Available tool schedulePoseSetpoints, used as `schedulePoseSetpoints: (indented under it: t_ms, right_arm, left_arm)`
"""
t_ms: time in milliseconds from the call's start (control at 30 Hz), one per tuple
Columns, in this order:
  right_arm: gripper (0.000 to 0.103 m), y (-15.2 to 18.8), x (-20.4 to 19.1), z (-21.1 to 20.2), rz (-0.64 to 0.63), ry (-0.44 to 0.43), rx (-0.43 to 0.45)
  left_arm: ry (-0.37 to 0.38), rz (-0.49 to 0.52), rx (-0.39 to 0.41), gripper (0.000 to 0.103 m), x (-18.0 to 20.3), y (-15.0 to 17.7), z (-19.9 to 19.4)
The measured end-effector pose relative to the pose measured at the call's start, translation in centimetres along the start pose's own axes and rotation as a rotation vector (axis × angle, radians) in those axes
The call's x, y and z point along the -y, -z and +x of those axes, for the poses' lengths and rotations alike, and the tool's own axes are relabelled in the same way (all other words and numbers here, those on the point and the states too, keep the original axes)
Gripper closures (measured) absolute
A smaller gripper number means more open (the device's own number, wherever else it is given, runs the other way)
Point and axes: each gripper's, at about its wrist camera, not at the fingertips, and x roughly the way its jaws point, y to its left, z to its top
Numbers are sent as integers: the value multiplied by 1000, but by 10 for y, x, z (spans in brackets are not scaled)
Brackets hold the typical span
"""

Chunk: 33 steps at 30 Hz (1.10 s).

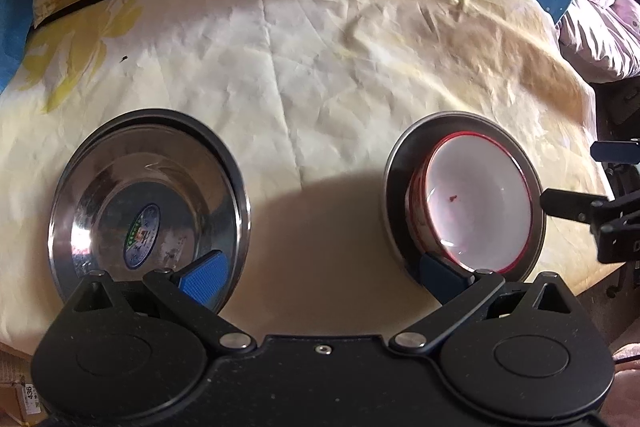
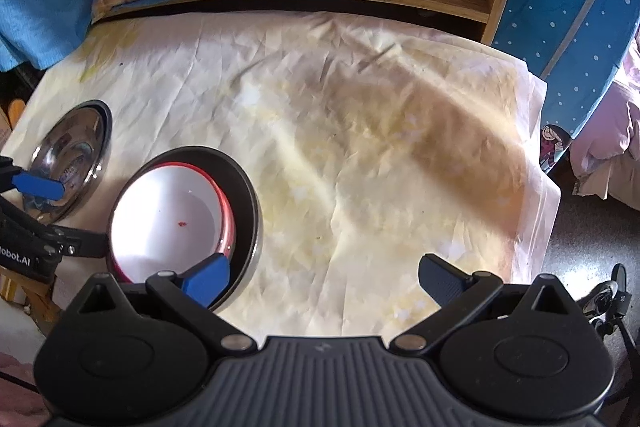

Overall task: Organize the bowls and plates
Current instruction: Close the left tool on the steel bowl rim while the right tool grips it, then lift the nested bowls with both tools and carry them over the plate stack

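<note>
White bowl [image 1: 478, 201] upright, mouth up, in steel plate [image 1: 394, 171], both grippers' jaws wide, empty

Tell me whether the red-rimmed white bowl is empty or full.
Nearly empty: the red-rimmed white bowl, nested in a steel plate, shows a bare white inside with only a small red speck.

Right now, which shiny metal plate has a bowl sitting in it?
The right-hand steel plate holds the red-rimmed white bowl; the left steel plate shows only a sticker.
</note>
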Motion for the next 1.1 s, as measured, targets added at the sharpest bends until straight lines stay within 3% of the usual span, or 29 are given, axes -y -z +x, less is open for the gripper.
schedulePoseSetpoints:
  t_ms: [233,433,733,900,1000,1100]
  right_arm:
    - [0,-2,-7,7,-48,20,-6]
    - [6,-1,-8,9,-49,5,-9]
    - [37,0,-7,9,12,-80,-10]
    - [64,-2,0,12,109,-167,-45]
    - [75,-5,-4,13,115,-175,-56]
    - [82,-8,-11,15,97,-154,-65]
  left_arm:
    - [-25,38,-2,3,7,-3,4]
    - [-3,54,14,16,10,-2,1]
    - [165,-53,3,57,-2,0,3]
    - [215,-75,-4,77,-1,0,4]
    - [227,-76,-8,86,2,-1,4]
    - [215,-72,-15,87,5,-3,6]
